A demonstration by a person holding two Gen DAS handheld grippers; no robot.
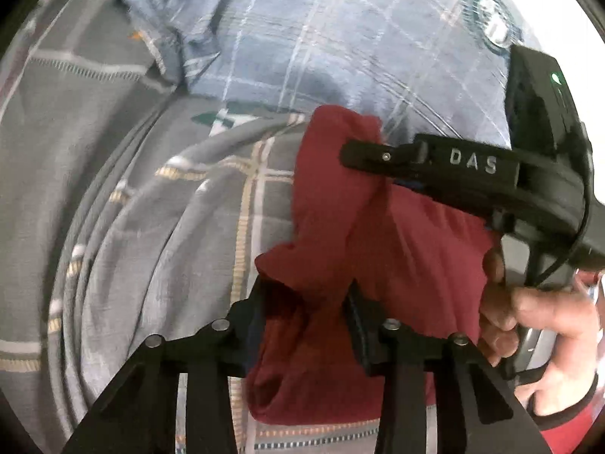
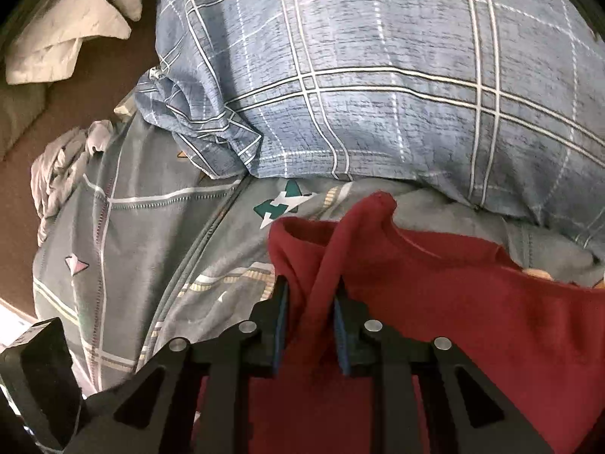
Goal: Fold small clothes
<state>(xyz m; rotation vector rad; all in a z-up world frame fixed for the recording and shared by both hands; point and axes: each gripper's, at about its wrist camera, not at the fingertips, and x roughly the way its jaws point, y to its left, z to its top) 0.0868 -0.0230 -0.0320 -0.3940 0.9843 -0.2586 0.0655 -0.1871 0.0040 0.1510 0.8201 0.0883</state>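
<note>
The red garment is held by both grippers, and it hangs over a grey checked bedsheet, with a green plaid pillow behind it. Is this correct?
One detail is wrong: the pillow is blue plaid, not green, as the right wrist view shows clearly. The rest stands: the red garment is held by the left gripper and the right gripper over the grey checked bedsheet.
</note>
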